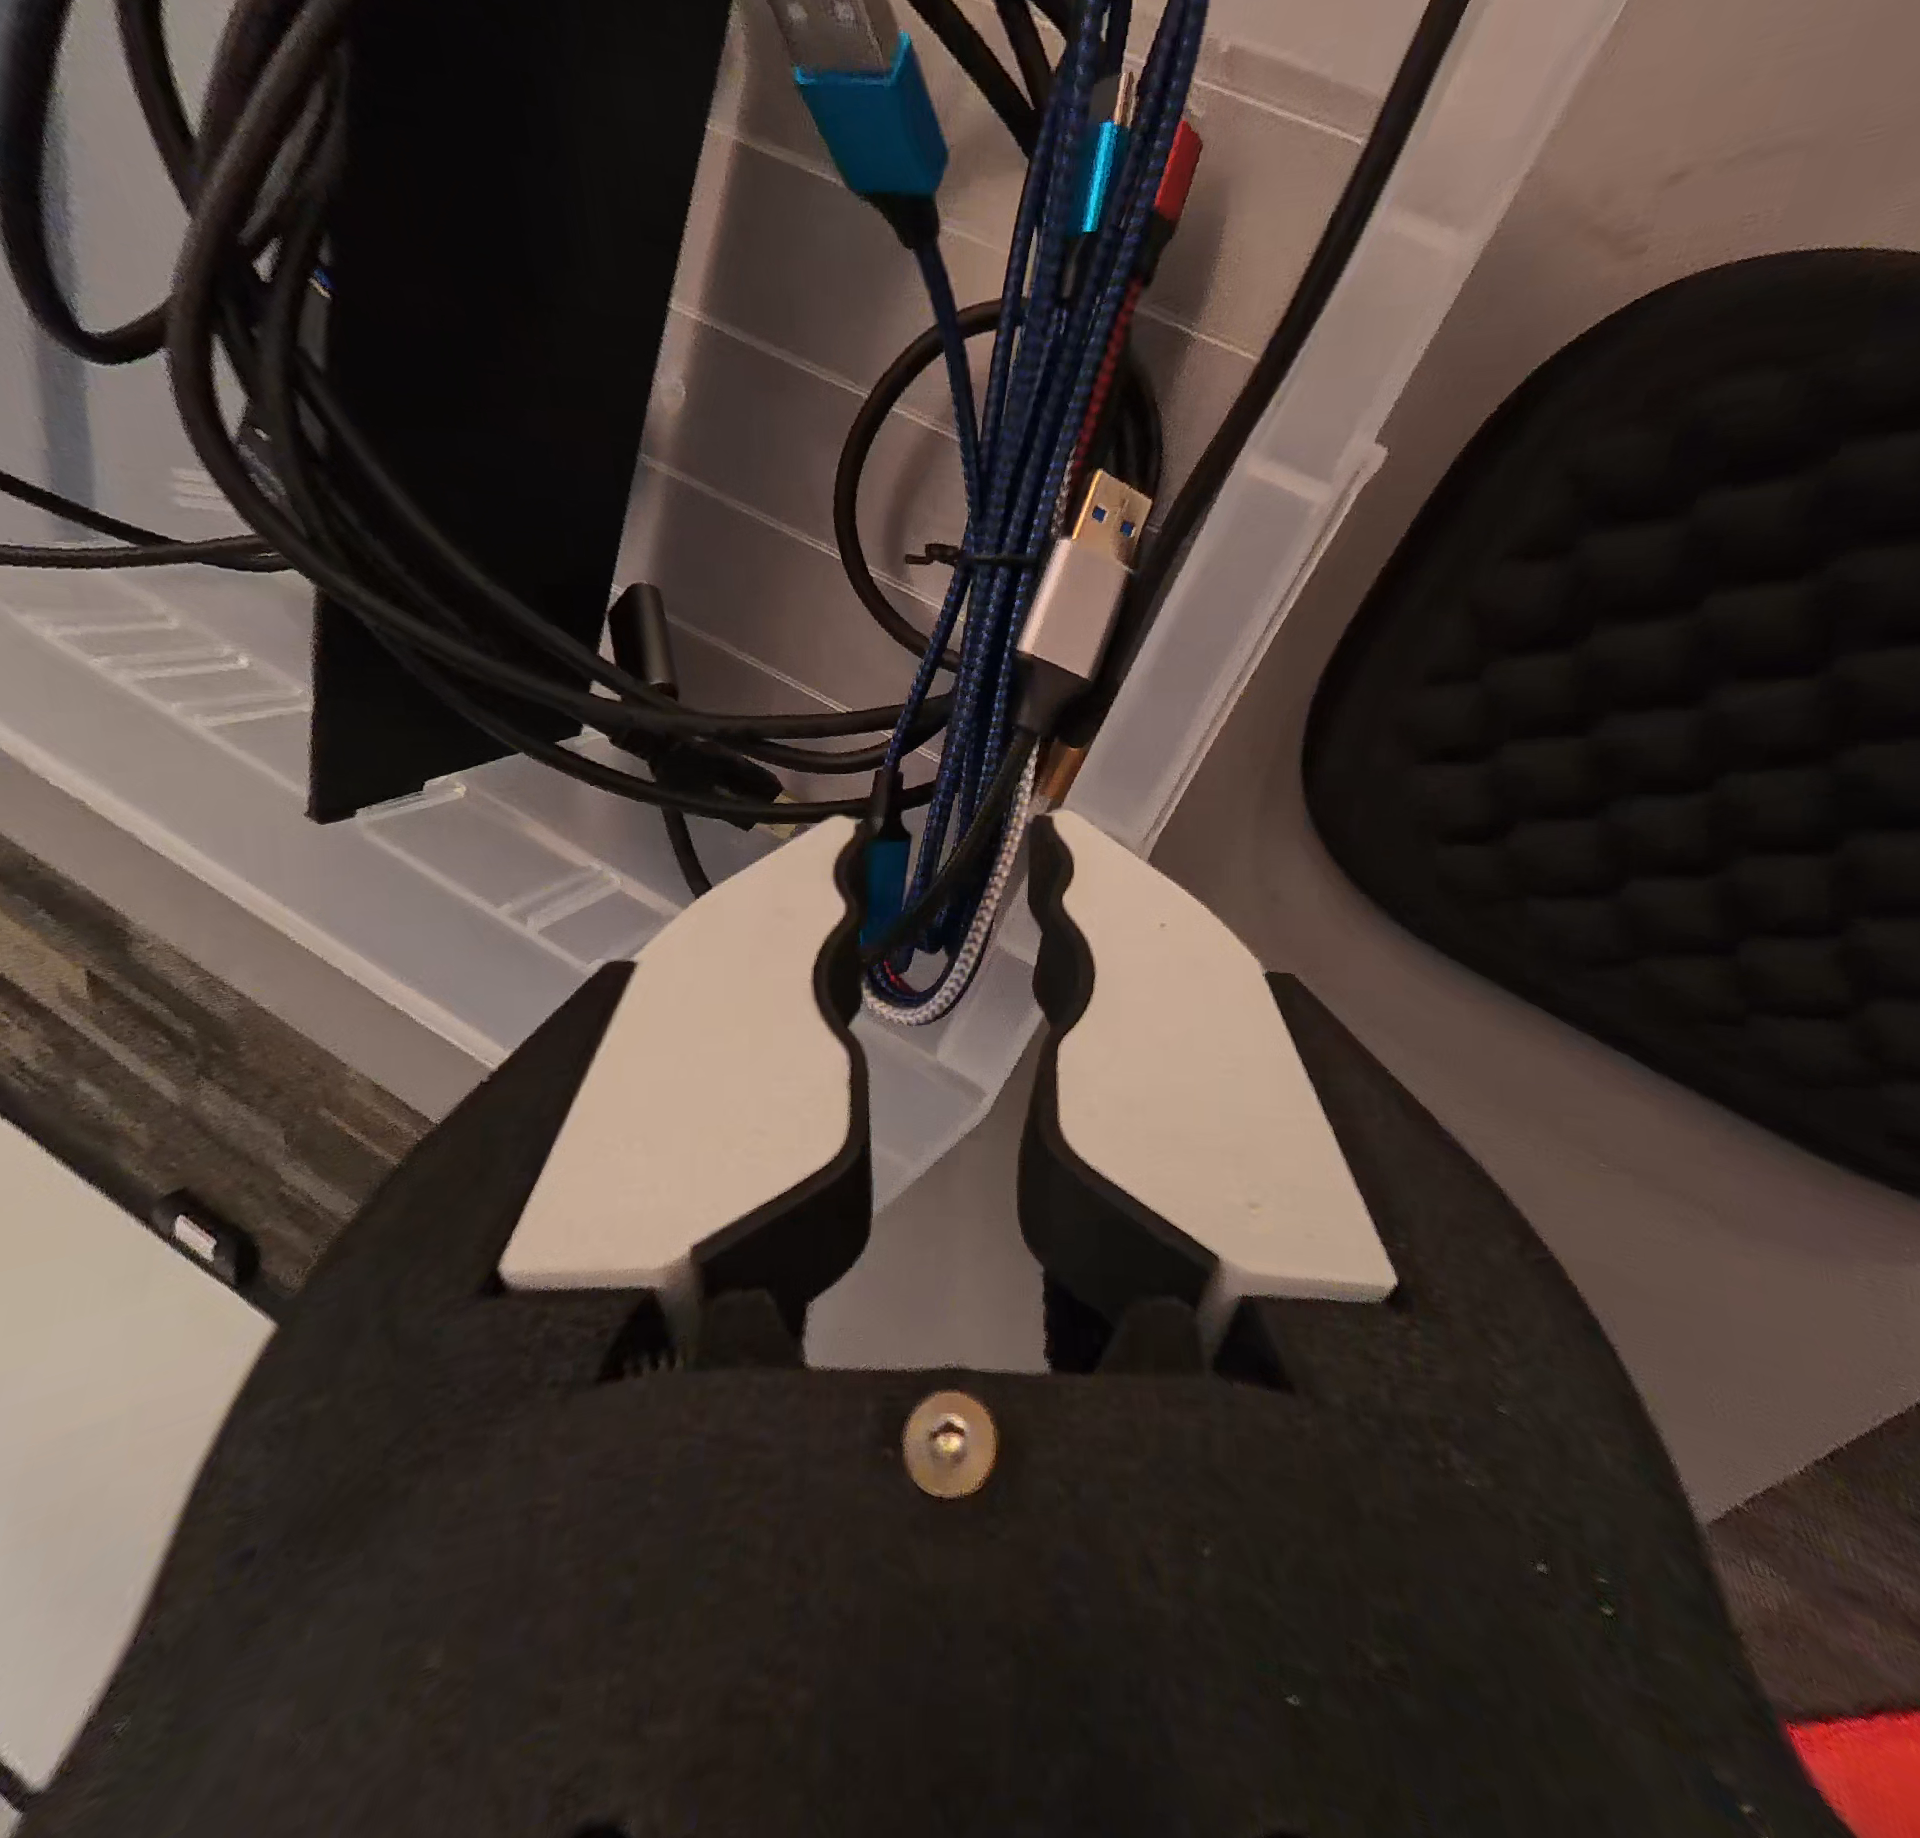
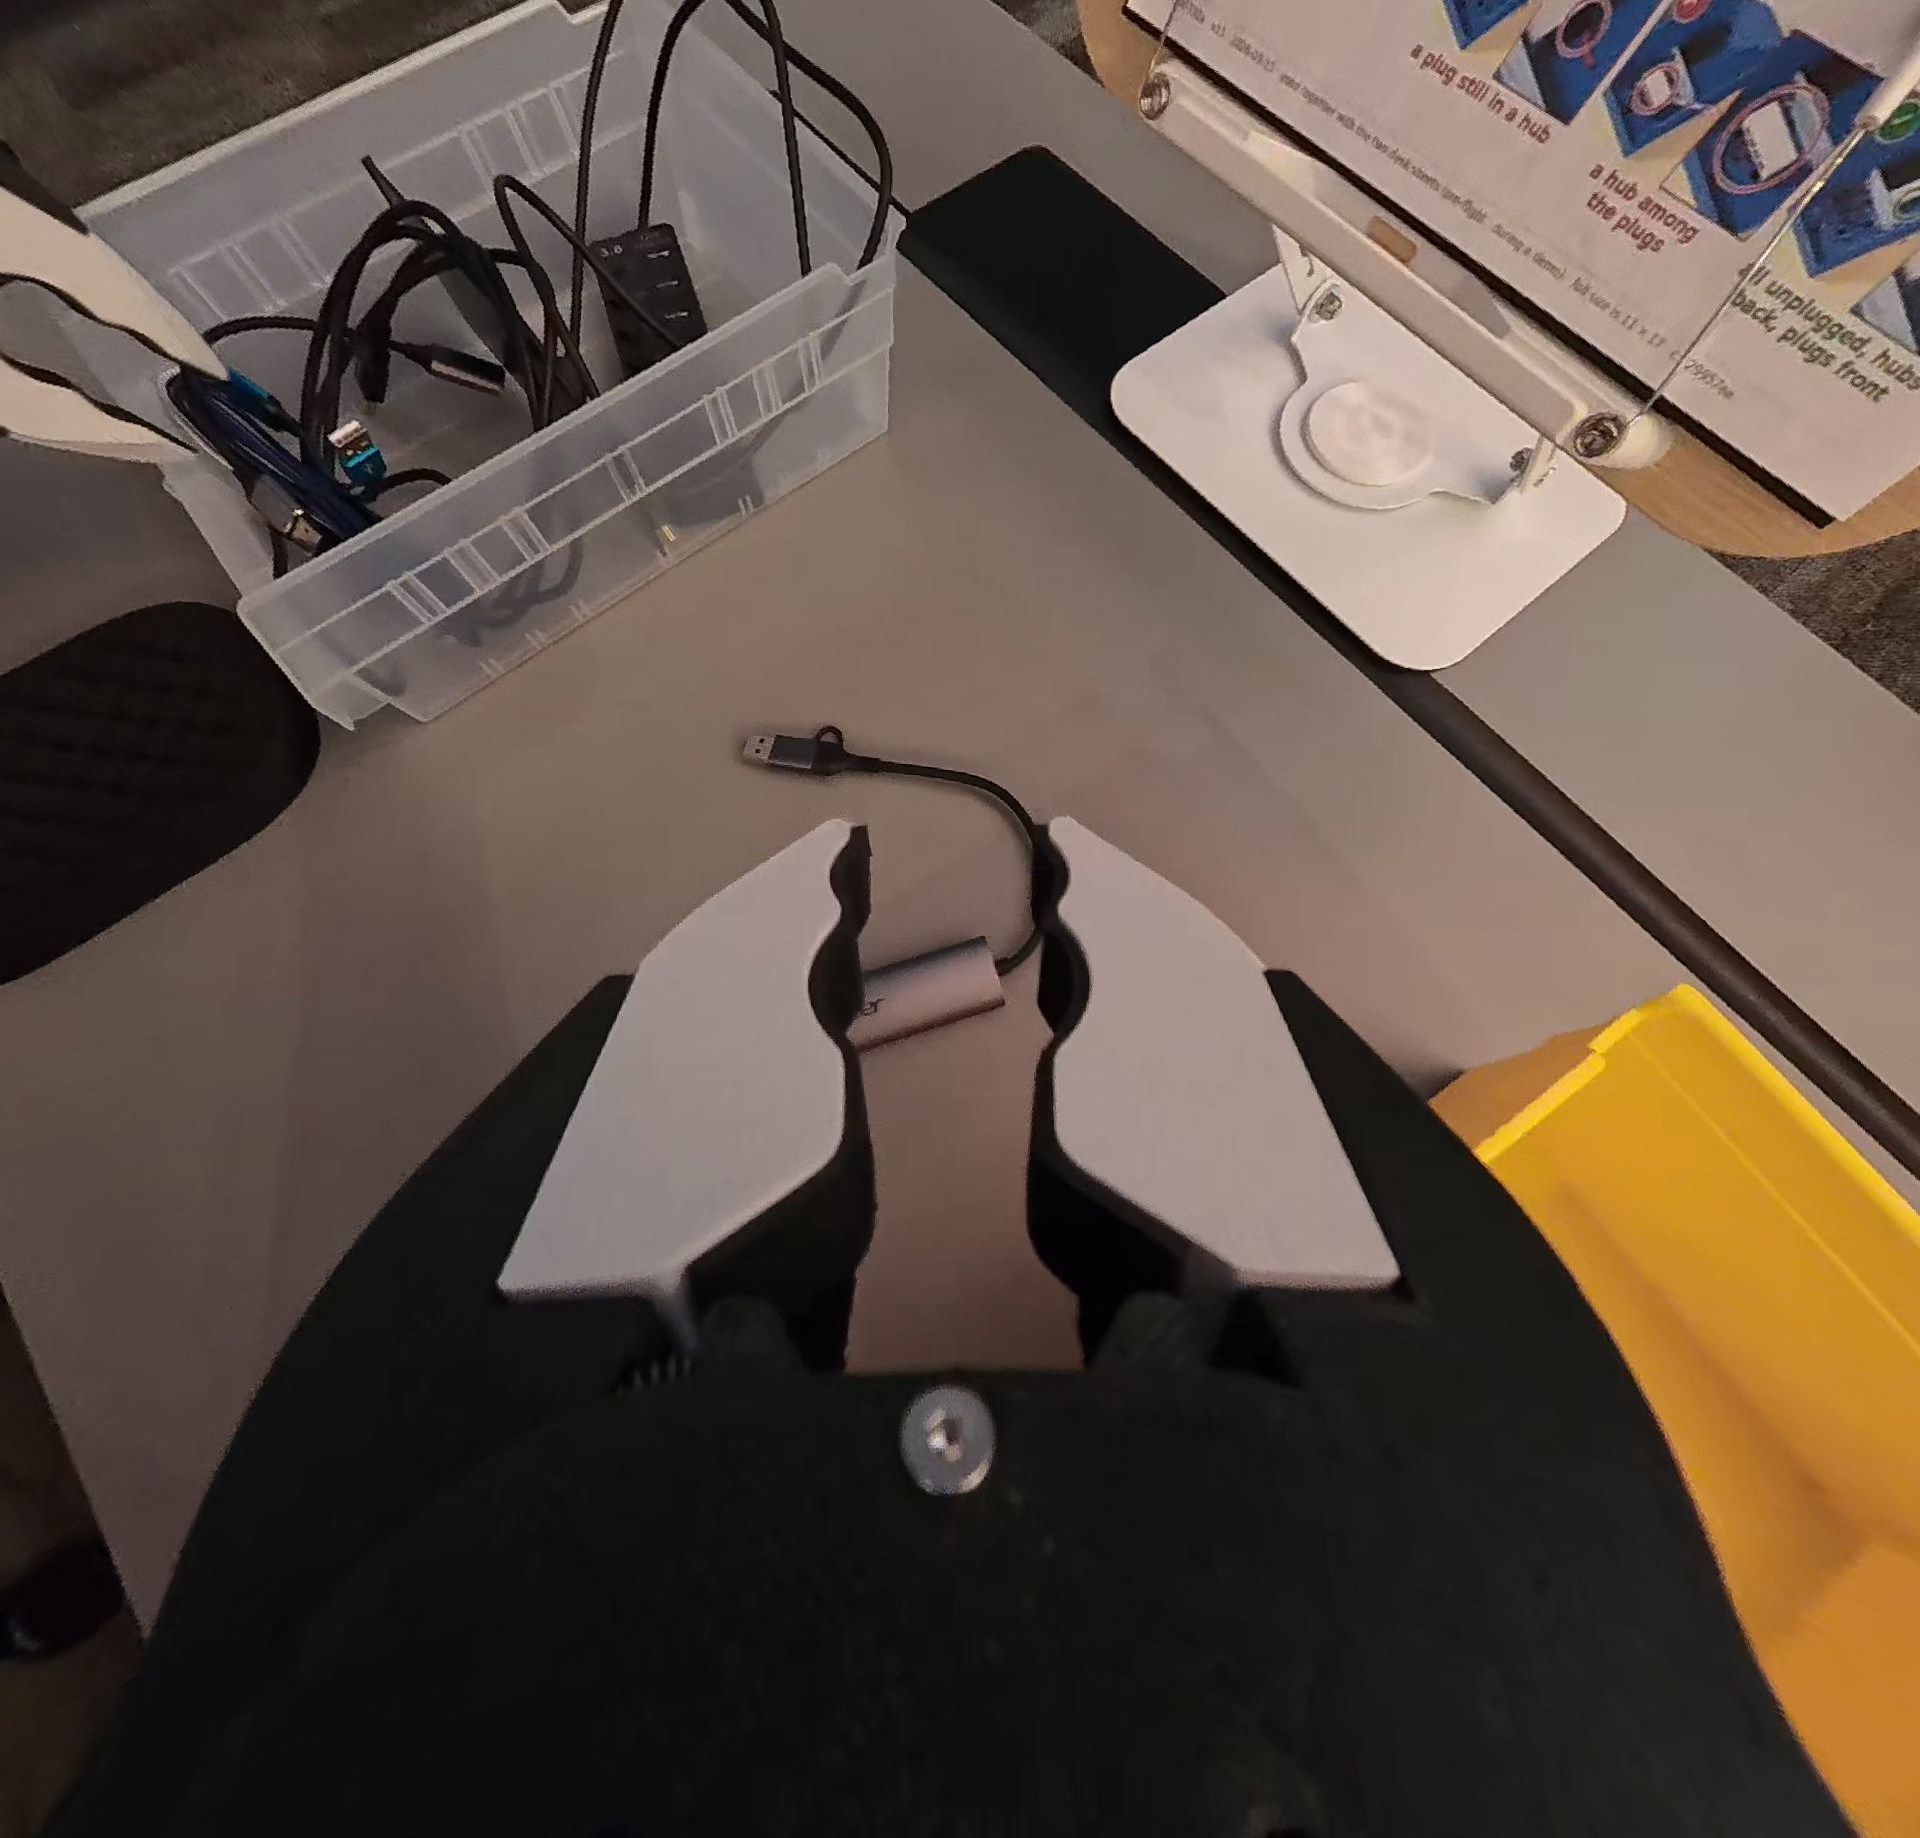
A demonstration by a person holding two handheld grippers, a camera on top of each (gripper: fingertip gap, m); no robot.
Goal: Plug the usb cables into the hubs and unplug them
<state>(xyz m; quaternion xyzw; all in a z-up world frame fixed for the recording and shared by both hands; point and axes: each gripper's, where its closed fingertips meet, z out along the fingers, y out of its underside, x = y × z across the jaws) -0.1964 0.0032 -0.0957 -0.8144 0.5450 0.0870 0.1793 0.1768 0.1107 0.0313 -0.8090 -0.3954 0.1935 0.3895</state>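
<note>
Left wrist view shows the left gripper (image 1: 948, 832) spread around a blue braided cable bundle (image 1: 1023, 500) inside the clear bin (image 1: 1247, 583), while right wrist view shows the right gripper (image 2: 954, 832) spread above a silver hub (image 2: 935, 988) on the table (image 2: 520, 905).

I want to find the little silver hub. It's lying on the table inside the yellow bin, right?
Not quite. The right wrist view shows the silver hub lying on the bare table, between the right gripper's open jaws; the yellow bin sits off to the side.
</note>
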